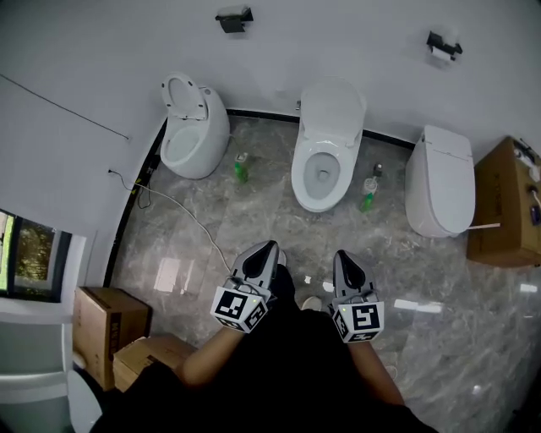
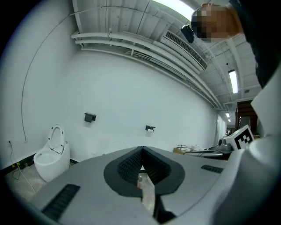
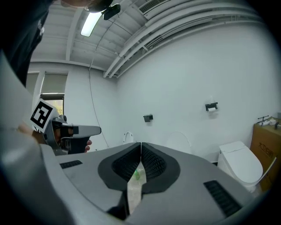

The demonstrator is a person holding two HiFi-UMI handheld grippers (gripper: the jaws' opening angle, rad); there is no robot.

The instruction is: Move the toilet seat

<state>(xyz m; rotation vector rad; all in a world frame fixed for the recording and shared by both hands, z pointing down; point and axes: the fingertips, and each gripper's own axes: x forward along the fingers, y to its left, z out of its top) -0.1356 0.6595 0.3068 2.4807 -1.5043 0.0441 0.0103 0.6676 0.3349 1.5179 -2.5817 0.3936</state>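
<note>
Three white toilets stand along the far wall. The middle toilet (image 1: pixel 325 152) has its lid up and its seat (image 1: pixel 319 173) down around the open bowl. The left toilet (image 1: pixel 193 127) has lid and seat raised. The right toilet (image 1: pixel 439 182) is closed. My left gripper (image 1: pixel 264 251) and right gripper (image 1: pixel 345 258) are both shut and empty, held side by side close to my body, well short of the toilets. In the left gripper view the left toilet (image 2: pixel 50 156) shows beyond the jaw tips (image 2: pixel 142 151). In the right gripper view the closed toilet (image 3: pixel 240 165) sits right of the jaw tips (image 3: pixel 140 145).
Green bottles stand on the marble floor beside the toilets (image 1: pixel 242 167) (image 1: pixel 368 196). A cable (image 1: pixel 190 216) runs across the floor from the left wall. Cardboard boxes sit at lower left (image 1: pixel 106 330) and far right (image 1: pixel 507 207). Two paper holders hang on the wall (image 1: pixel 234 19) (image 1: pixel 443 44).
</note>
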